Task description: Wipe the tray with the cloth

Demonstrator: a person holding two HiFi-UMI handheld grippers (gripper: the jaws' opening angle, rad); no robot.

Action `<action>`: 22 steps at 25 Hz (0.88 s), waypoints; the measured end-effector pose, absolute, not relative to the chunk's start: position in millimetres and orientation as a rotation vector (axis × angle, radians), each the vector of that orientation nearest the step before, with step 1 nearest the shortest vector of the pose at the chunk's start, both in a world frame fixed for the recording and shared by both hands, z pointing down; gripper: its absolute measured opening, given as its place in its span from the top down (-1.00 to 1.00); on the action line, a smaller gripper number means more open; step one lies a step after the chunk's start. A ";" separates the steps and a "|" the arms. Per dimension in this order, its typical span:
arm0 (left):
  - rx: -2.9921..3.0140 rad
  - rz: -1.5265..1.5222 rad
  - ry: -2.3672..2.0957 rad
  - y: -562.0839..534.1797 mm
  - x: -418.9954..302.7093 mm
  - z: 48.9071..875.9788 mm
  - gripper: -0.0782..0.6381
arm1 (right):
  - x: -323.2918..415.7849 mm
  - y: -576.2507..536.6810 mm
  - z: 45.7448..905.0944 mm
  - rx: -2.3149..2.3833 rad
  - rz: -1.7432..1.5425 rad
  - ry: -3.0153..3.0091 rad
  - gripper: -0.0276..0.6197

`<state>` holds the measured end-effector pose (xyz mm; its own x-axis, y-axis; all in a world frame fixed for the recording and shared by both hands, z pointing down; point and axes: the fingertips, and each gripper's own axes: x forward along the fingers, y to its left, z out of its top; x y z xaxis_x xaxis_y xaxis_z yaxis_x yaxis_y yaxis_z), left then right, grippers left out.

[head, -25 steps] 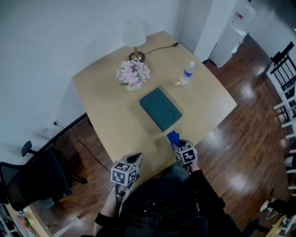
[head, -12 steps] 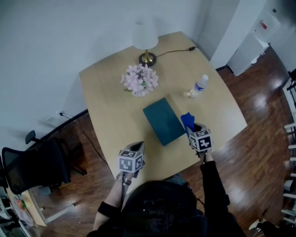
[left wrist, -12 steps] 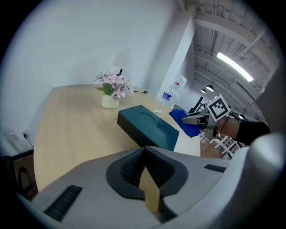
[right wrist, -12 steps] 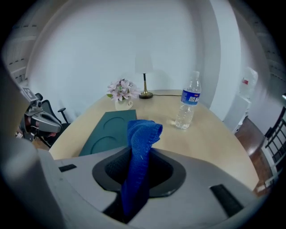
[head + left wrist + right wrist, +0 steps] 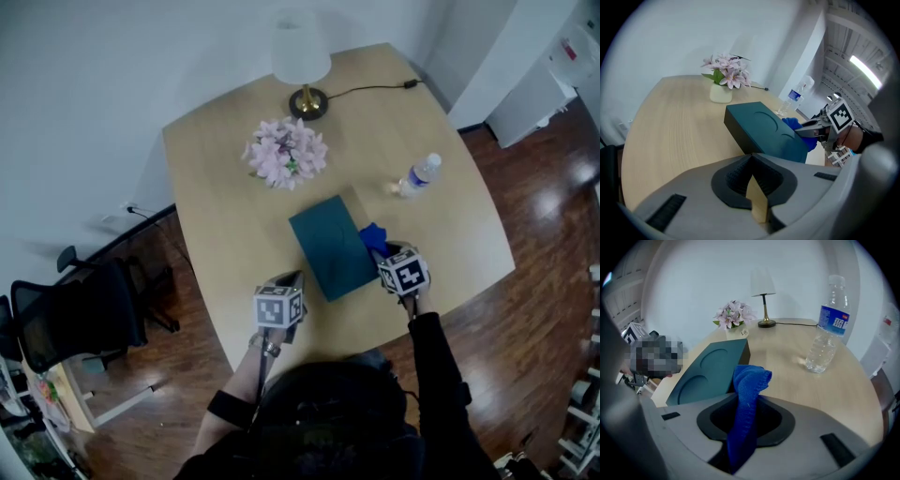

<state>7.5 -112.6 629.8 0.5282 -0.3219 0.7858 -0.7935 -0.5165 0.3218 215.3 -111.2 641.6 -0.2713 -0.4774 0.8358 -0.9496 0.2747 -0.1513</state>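
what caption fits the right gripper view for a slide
Right gripper shut on the blue cloth, tray ahead at left, bottle at right on the table.

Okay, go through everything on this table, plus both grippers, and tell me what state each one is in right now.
Tray: lying flat on the table, nothing on it.
Cloth: bunched up, pinched in the right gripper.
Bottle: standing upright.
Lamp: standing upright.
Flowers: standing upright.
Left gripper: jaws together, empty.
Right gripper: jaws shut on the cloth.
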 end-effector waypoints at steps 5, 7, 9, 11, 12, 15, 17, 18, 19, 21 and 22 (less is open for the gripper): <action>2.069 0.904 -0.882 -111.7 14.5 639.3 0.77 | 211.7 -112.3 645.0 1.255 0.890 -1.881 0.61; 2.064 0.913 -0.875 -111.6 15.0 643.9 0.77 | 214.4 -112.6 647.5 1.260 0.885 -1.874 0.61; 2.062 0.916 -0.865 -111.7 16.7 647.0 0.77 | 215.1 -112.5 648.4 1.262 0.887 -1.876 0.61; 2.060 0.911 -0.850 -110.5 20.4 649.5 0.77 | 213.3 -112.0 647.5 1.253 0.894 -1.884 0.61; 2.060 0.910 -0.842 -109.7 22.8 650.5 0.77 | 211.6 -111.9 646.6 1.246 0.898 -1.891 0.61; 2.057 0.906 -0.842 -109.1 25.6 652.7 0.78 | 209.4 -111.1 647.1 1.238 0.898 -1.897 0.61; 2.044 0.895 -0.846 -107.9 22.1 654.0 0.78 | 208.2 -108.6 647.0 1.238 0.898 -1.893 0.61; 2.038 0.890 -0.848 -106.9 19.5 654.4 0.78 | 205.7 -107.2 645.8 1.235 0.900 -1.897 0.61; 2.033 0.887 -0.850 -105.6 16.7 654.7 0.78 | 201.9 -105.7 644.5 1.230 0.901 -1.903 0.61; 2.025 0.882 -0.854 -102.5 10.0 655.3 0.78 | 192.4 -102.5 643.4 1.218 0.900 -1.916 0.61; 2.023 0.881 -0.859 -101.0 5.9 655.8 0.78 | 188.4 -101.0 644.1 1.215 0.897 -1.918 0.61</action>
<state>5.9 -101.0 655.8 0.5369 -0.2711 0.7989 -0.7916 -0.4894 0.3659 188.4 -101.0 644.1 -0.3273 -0.4532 0.8292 -0.9268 0.3248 -0.1883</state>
